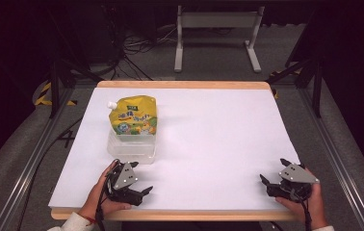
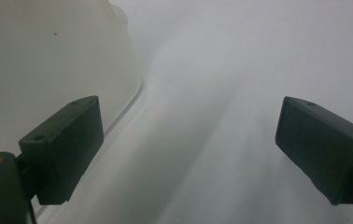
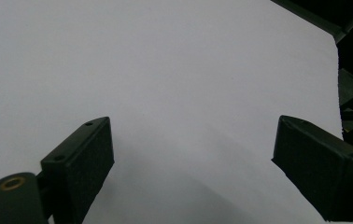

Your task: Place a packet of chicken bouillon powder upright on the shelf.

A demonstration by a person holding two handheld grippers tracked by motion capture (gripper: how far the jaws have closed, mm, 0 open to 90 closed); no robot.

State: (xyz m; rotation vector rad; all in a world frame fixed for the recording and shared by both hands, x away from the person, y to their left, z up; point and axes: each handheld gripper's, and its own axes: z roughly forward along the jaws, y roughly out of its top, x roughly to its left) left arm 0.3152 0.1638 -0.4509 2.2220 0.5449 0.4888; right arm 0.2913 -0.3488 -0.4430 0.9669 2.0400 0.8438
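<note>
White table (image 1: 209,144); yellow pouch (image 1: 133,115) in clear tub (image 1: 131,148). Left gripper (image 1: 144,191) beside tub, right gripper (image 1: 265,182) well apart, both wide open, empty.

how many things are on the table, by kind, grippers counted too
yellow spouted pouch: 1
clear plastic container: 1, with the pouch standing in it
hand-held grippers: 2, the left gripper and the right gripper, both open
total: 4
</note>
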